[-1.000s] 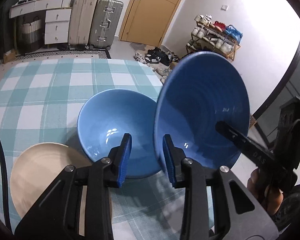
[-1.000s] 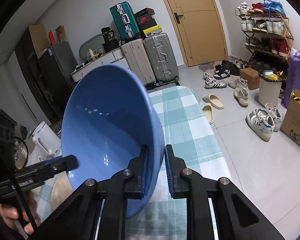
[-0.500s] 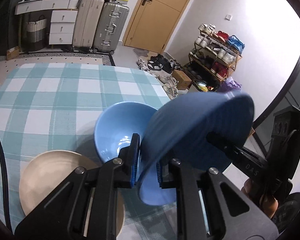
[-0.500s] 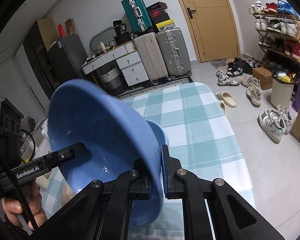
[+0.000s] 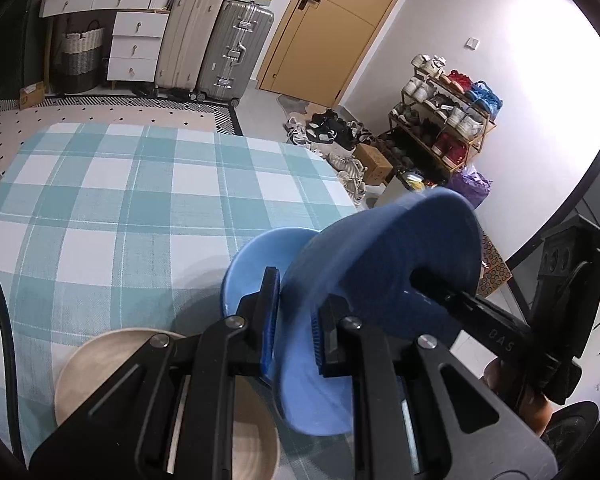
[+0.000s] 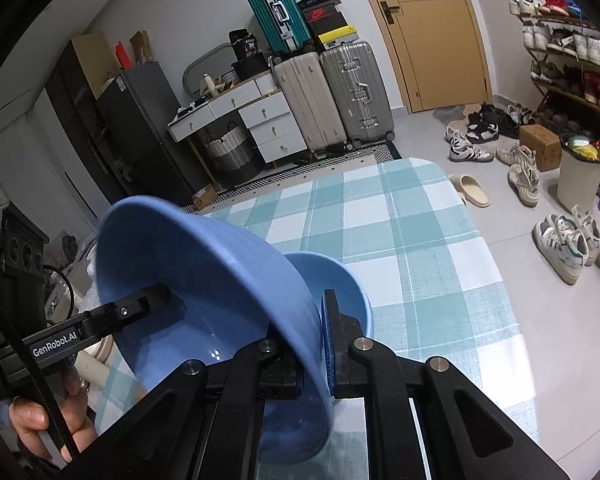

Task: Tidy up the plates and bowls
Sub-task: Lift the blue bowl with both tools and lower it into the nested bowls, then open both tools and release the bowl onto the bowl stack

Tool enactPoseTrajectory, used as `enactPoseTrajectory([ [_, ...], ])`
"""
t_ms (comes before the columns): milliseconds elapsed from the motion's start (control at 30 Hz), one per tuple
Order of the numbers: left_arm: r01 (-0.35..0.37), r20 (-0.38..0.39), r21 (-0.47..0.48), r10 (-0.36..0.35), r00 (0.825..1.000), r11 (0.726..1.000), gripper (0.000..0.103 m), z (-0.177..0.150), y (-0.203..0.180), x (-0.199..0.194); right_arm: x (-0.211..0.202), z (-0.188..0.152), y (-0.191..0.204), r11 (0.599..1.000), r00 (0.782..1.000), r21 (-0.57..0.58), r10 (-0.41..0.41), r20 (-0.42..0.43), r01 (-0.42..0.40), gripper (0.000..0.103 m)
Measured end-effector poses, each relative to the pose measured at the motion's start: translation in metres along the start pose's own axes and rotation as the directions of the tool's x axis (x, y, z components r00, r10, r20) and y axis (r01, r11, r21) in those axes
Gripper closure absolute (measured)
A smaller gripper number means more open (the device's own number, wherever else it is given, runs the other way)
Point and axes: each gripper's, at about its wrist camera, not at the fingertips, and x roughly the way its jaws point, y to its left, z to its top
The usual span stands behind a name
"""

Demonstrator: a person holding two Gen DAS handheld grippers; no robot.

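There were 2 blue bowls and 1 beige plate (image 5: pixel 100 364). The right gripper (image 6: pixel 314 356) was clamped on the rim of the tilted bowl (image 6: pixel 204 280), which hung over the second bowl (image 5: pixel 256 256) — just ahead of the left gripper (image 5: pixel 294 320), whose jaws stood apart, the tilted bowl's rim between them, gripping nothing.
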Motion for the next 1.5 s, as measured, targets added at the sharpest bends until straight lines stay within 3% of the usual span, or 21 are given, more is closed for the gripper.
enactPoseTrajectory([
  [500,-0.089,-0.082,-0.027,0.086,0.993,0.996,0.091,-0.016,0.036,0.044,0.040,-0.006,-0.025,0.997,0.995,0.027,-0.071,-0.065,0.072,0.095],
  [833,-0.138,-0.084,0.048,0.142,0.986,0.989,0.091,-0.023,0.026,0.051,0.040,-0.013,-0.030,0.995,0.993,0.035,-0.085,-0.082,0.089,0.095],
  [967,-0.156,-0.084,0.076,0.162,0.983,0.985,0.082,-0.024,0.022,0.049,0.039,-0.016,-0.030,0.996,0.993,0.030,-0.083,-0.089,0.086,0.093],
  [1300,-0.191,-0.049,0.106,0.197,0.979,0.976,0.029,-0.027,0.021,0.035,0.026,-0.028,-0.027,0.997,0.994,0.008,-0.075,-0.085,0.076,0.051],
  [1367,-0.191,-0.046,0.112,0.197,0.979,0.975,0.024,-0.028,0.020,0.032,0.022,-0.030,-0.025,0.998,0.994,0.004,-0.070,-0.082,0.070,0.040],
  [1433,-0.188,-0.045,0.119,0.195,0.980,0.975,0.022,-0.029,0.019,0.030,0.016,-0.032,-0.023,0.998,0.996,0.000,-0.061,-0.071,0.062,0.018],
  [1500,-0.194,-0.043,0.126,0.201,0.979,0.973,0.020,-0.031,0.018,0.028,0.011,-0.032,-0.020,0.998,0.997,-0.003,-0.060,-0.058,0.060,0.015],
])
